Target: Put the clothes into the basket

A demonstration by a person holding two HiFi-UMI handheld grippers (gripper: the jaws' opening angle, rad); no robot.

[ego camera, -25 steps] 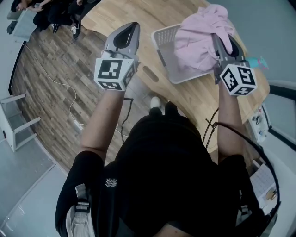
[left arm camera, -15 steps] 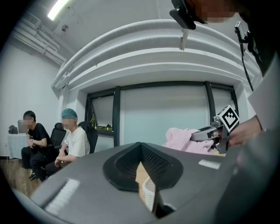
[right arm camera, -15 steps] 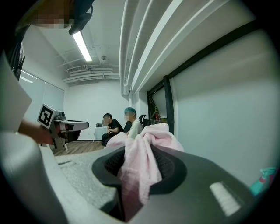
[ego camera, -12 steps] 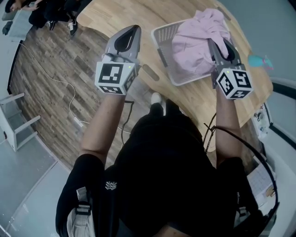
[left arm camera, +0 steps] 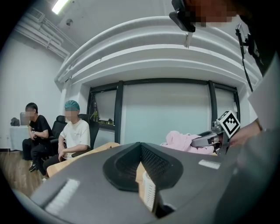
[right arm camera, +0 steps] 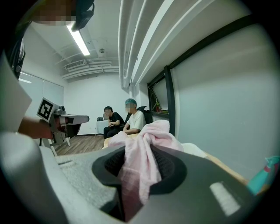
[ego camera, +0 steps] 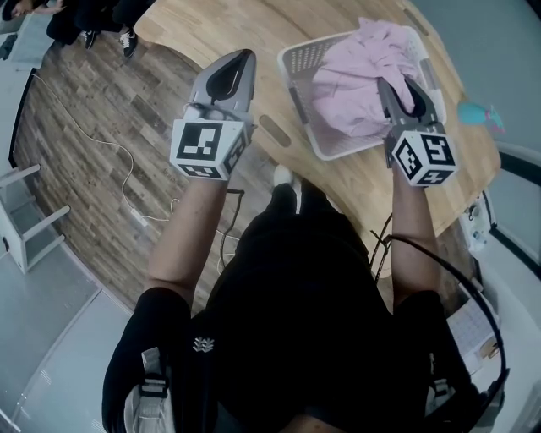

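Observation:
A pink garment (ego camera: pixel 359 76) lies bunched in the white mesh basket (ego camera: pixel 297 61) on the wooden table (ego camera: pixel 245 25). My right gripper (ego camera: pixel 397 86) reaches over the basket's near right corner, shut on a fold of the garment. In the right gripper view the pink cloth (right arm camera: pixel 141 159) runs up between the jaws. My left gripper (ego camera: pixel 243 56) hangs left of the basket above the table edge, shut, with nothing in it. In the left gripper view its jaws meet, and beyond them I see the garment (left arm camera: pixel 181 141) and the right gripper (left arm camera: pixel 209 139).
A teal object (ego camera: pixel 478 113) sits on the table right of the basket. An oval slot (ego camera: pixel 275 133) is cut in the tabletop near the front edge. A cable (ego camera: pixel 127 161) runs over the wooden floor at left. Two people (left arm camera: pixel 74 135) sit in chairs beyond the table.
The right gripper has come down and nearer with the pink garment, which now sits lower inside the basket. The left gripper has hardly moved.

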